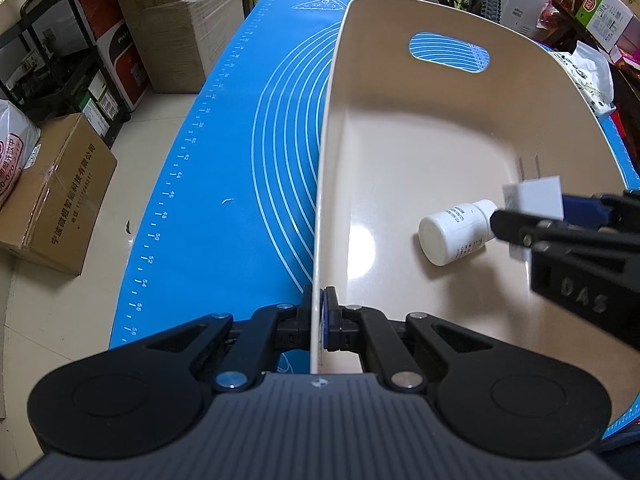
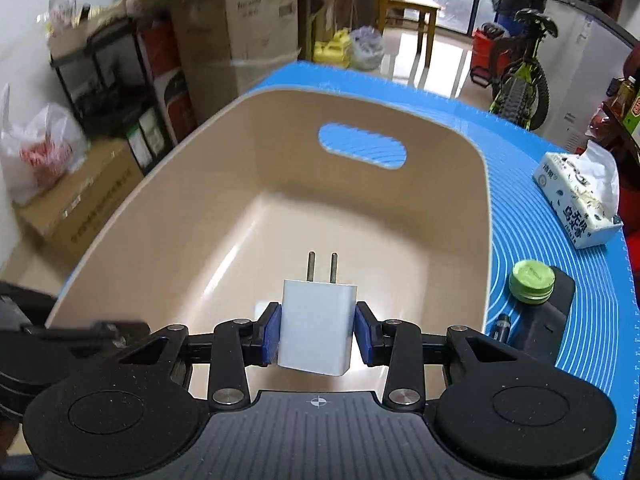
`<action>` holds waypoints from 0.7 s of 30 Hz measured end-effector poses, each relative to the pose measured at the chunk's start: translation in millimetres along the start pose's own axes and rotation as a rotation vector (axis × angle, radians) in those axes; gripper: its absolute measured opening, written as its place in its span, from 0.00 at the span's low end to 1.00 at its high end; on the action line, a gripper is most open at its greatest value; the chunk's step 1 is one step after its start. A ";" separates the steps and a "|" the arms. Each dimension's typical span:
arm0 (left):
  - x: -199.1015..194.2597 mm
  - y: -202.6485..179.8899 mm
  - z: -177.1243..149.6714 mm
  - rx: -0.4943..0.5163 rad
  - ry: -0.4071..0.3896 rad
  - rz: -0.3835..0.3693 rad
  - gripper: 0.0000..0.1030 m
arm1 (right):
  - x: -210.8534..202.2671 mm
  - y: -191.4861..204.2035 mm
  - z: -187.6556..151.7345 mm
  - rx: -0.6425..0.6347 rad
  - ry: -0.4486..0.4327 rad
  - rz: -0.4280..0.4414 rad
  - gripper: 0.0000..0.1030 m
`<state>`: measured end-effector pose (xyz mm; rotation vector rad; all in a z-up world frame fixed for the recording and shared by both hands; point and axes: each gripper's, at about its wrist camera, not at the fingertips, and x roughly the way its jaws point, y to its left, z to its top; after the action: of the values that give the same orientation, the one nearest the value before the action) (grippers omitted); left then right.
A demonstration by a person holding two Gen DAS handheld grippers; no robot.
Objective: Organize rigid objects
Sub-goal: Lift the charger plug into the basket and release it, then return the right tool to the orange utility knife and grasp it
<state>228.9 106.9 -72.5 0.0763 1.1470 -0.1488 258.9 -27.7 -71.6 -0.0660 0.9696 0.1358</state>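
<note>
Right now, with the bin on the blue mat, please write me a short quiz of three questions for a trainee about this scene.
1. True or false: the left gripper is shut on the rim of the beige bin.
2. What does the right gripper hold? A) a white bottle B) a white plug adapter C) a tissue pack
3. Fill in: the white bottle lies on its ____ inside the bin.

Key
1. True.
2. B, the white plug adapter, prongs pointing away from the gripper, over the bin.
3. Side.
</note>
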 end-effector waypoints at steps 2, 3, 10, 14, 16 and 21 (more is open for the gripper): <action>-0.2 -0.6 0.0 0.001 0.000 0.003 0.04 | 4.6 1.5 -1.6 -0.006 0.032 -0.007 0.44; 0.0 -0.7 -0.2 0.001 0.000 0.004 0.04 | 6.2 1.8 -2.4 -0.007 0.044 -0.011 0.44; -0.1 -1.5 -0.4 0.002 -0.001 0.007 0.04 | 8.6 1.6 -6.7 -0.006 0.066 -0.001 0.47; -1.2 -1.7 -0.3 0.001 -0.002 0.010 0.04 | 3.3 -7.2 -7.7 0.026 0.041 0.030 0.50; -1.7 -1.6 -0.5 0.000 -0.003 0.009 0.04 | -3.7 -10.0 -7.7 0.031 0.014 0.035 0.51; -1.7 -1.8 0.2 -0.004 -0.001 0.010 0.04 | -29.2 -22.7 -6.7 0.054 -0.064 0.029 0.61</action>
<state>228.1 105.2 -70.8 0.0783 1.1460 -0.1377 240.4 -53.4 -51.4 0.0022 0.9096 0.1377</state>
